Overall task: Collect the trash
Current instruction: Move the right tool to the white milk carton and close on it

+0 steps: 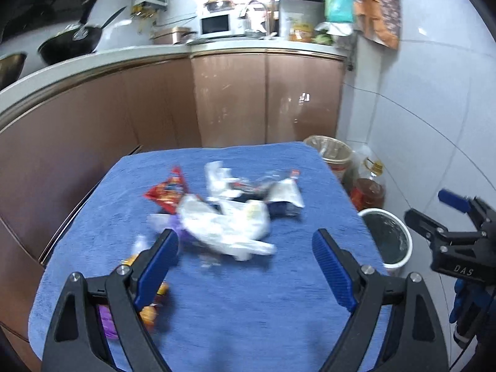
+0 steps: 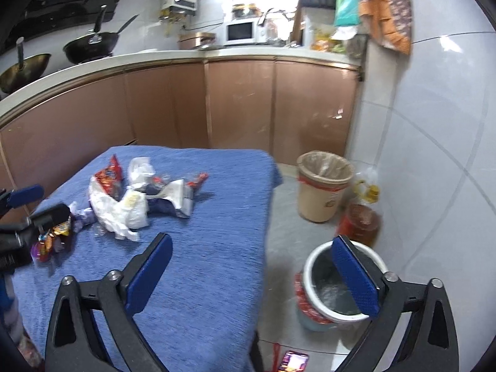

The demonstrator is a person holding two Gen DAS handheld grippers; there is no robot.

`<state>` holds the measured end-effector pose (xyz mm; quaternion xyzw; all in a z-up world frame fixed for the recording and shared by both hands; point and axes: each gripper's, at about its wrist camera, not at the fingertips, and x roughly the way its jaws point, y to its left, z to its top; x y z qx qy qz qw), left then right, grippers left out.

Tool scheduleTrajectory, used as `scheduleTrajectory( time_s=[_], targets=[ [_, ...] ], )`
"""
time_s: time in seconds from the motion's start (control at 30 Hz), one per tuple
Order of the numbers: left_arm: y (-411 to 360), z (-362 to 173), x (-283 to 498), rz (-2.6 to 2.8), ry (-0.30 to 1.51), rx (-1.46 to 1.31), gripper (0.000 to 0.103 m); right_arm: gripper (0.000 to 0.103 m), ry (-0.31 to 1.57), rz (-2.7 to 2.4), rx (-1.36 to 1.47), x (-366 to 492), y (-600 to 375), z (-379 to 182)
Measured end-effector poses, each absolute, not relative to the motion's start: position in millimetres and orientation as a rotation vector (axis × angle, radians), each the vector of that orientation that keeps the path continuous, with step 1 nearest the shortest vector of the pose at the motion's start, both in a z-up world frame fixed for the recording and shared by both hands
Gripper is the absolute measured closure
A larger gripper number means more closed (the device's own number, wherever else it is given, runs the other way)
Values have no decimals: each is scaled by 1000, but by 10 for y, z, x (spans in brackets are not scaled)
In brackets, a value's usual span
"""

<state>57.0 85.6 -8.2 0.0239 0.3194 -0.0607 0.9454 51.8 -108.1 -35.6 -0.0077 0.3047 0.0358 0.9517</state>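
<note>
Wrappers (image 1: 223,214) litter the blue cloth (image 1: 248,310) mid-frame. Both tongs, left gripper (image 1: 245,266) and right gripper (image 2: 251,276), hang released, nothing grasped. Next likely calls for closing on one piece.

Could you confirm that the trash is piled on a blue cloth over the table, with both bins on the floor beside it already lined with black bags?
Not quite: the tan bin has a clear bag, not black, as the right wrist view shows. The trash pile does lie on the blue cloth, with the white bin on the floor too.

Home kitchen: wok (image 2: 91,48) on counter (image 2: 173,55), microwave (image 2: 240,32) (white).
</note>
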Motion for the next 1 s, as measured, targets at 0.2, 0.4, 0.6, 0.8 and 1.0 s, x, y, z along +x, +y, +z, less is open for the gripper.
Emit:
scheduleTrajectory(
  time_s=[0.2,0.4,0.6,0.8,1.0],
  targets=[
    [1582,-79,920,-95,751,-1,17,34,693,241,57,941,-899,-475],
    [1869,-203,1237,-179,863,-134,28,48,768,377,144,1465,-745,-620],
    [1604,-276,1459,-264,899,-123,28,50,847,467,191,1936,-623,-847],
    [1504,-403,1758,-268,944,-100,32,50,909,559,281,2296,-624,-1122],
    [1510,-541,1850,-266,992,-98,44,50,945,640,330,2552,-610,-1266]
  ],
)
